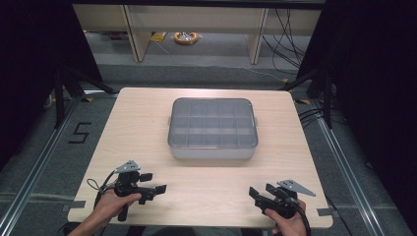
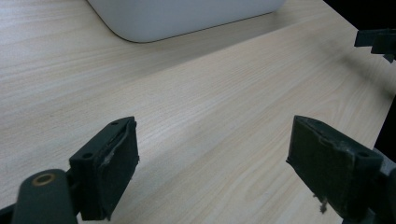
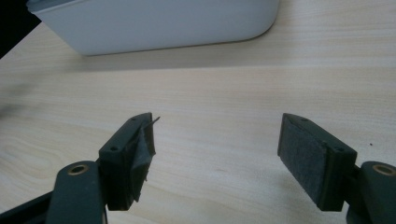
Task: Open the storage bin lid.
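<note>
1. Pale wood-grain tabletop (image 1: 147, 123) stands on a grey floor, with dark curtains at both sides and desk legs and cables behind.
2. At the middle of the table sits a rectangular white plastic organiser box with a clear lid (image 1: 213, 128), shut, its grid of compartments showing through; whether they hold anything cannot be made out.
3. Its white rounded wall appears at the top of the left gripper view (image 2: 187, 18) and of the right gripper view (image 3: 159, 23), well apart from the jaws.
4. Left gripper (image 1: 158, 189) is held low near the table's front left corner, jaws spread wide with nothing between them.
5. Right gripper (image 1: 254, 193) is held near the front right corner, likewise wide and empty.
6. Judging by this, the work is at its start: both grippers face the box, which is untouched. Next, they likely need to go forward to it, perhaps to its lid.
7. A black "5" (image 1: 79, 132) is marked on the floor left of the table; no brand is readable.
</note>
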